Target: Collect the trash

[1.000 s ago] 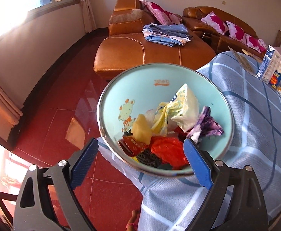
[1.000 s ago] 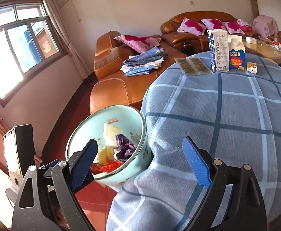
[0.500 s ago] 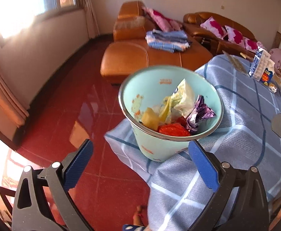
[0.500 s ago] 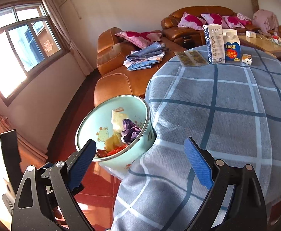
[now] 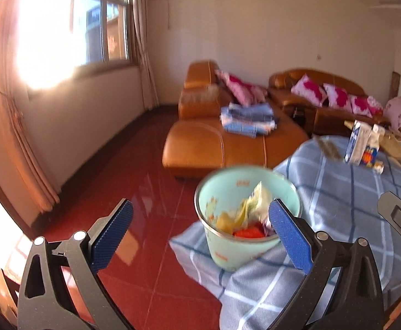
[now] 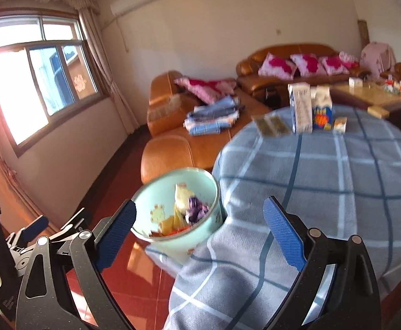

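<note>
- Trash bin (image 5: 244, 220) stands at the edge of the checked surface (image 5: 351, 192)
- Left tongs (image 5: 197, 236) gape wide, empty, short of the bin
- Right tongs (image 6: 200, 239) likewise wide, empty, near the bin

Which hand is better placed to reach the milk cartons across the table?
Right, probably: the open right gripper faces across the table toward the cartons; the left gripper, fingers just opened wider, looks past the table's edge at the bin.

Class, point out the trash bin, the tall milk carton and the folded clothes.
trash bin (image 5: 225, 255), left wrist view, outer wall.
tall milk carton (image 6: 300, 108), right wrist view, front face.
folded clothes (image 5: 248, 121), left wrist view, top of the stack.
</note>
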Tool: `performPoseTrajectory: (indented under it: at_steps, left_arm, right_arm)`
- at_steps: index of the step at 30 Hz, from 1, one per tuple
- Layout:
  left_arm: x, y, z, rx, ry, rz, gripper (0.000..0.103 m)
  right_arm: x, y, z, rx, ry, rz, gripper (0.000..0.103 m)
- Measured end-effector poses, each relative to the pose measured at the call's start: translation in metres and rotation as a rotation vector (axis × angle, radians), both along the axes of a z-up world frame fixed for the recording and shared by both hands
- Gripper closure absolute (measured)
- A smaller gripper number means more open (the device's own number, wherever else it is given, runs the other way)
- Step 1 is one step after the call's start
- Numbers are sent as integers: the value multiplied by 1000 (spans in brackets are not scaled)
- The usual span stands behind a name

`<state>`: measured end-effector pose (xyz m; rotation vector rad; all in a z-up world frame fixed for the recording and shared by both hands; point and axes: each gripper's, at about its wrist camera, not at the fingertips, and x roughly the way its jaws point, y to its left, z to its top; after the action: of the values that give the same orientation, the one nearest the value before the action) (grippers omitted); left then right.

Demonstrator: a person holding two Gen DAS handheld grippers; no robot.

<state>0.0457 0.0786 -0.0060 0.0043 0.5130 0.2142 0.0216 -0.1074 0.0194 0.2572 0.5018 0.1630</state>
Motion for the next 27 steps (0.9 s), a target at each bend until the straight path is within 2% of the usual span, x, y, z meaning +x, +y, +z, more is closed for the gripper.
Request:
performPoseTrajectory:
  at_steps: [5,9,17,27]
  left_arm:
    - [-19,-3,28,23,-101,-13,6]
    - [-29,-5,40,5,-133,-39,6]
    - [-53,-15,59,26,-234,-70,6]
    - [-73,-26,71,44,-289,-117,6]
  right_arm:
    - [-19,1,23,-17,-108,-22,10]
    - [-37,0,38,-30,-190,-55,10]
    - [-68,-13,60,-11,-315,-114,8]
    - [-89,-20,71,-5,-382,-145,5]
